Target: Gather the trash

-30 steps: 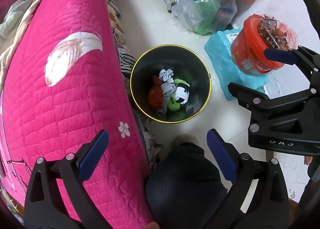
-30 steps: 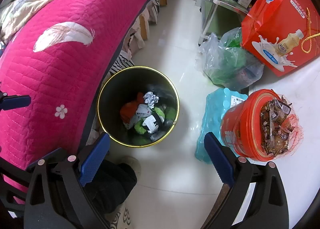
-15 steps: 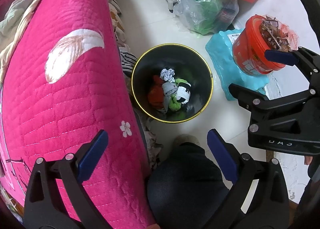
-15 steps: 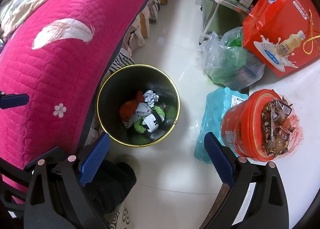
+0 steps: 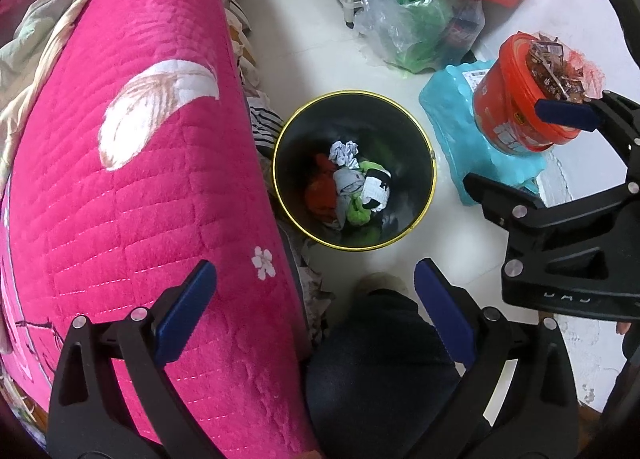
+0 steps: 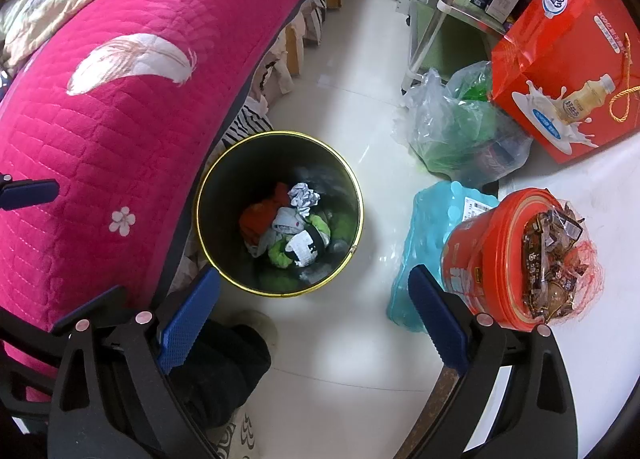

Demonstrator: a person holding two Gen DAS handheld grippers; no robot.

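A black trash bin with a gold rim (image 5: pixel 430 163) (image 6: pixel 224 167) stands on the white floor beside the bed. Inside lie crumpled paper (image 5: pixel 343 153) (image 6: pixel 304 197), a red piece, green scraps and a white-and-black wrapper (image 5: pixel 376 189) (image 6: pixel 306 247). My left gripper (image 5: pixel 316 313) is open and empty, held high above the bin's near side. My right gripper (image 6: pixel 314 317) is also open and empty, just right of the left one; the left wrist view shows it over the table edge.
A pink quilted bed (image 5: pixel 132 187) fills the left. A person's dark trouser leg and shoe (image 5: pixel 380 359) stand near the bin. On the white table (image 6: pixel 600 359) sits a red tub of snacks (image 6: pixel 516 259). A blue pack (image 6: pixel 424 239), a plastic bag (image 6: pixel 460 131) and a red carton (image 6: pixel 560 67) lie right.
Both views have drifted slightly, the bin sitting a touch further away. Both grippers stay open and empty.
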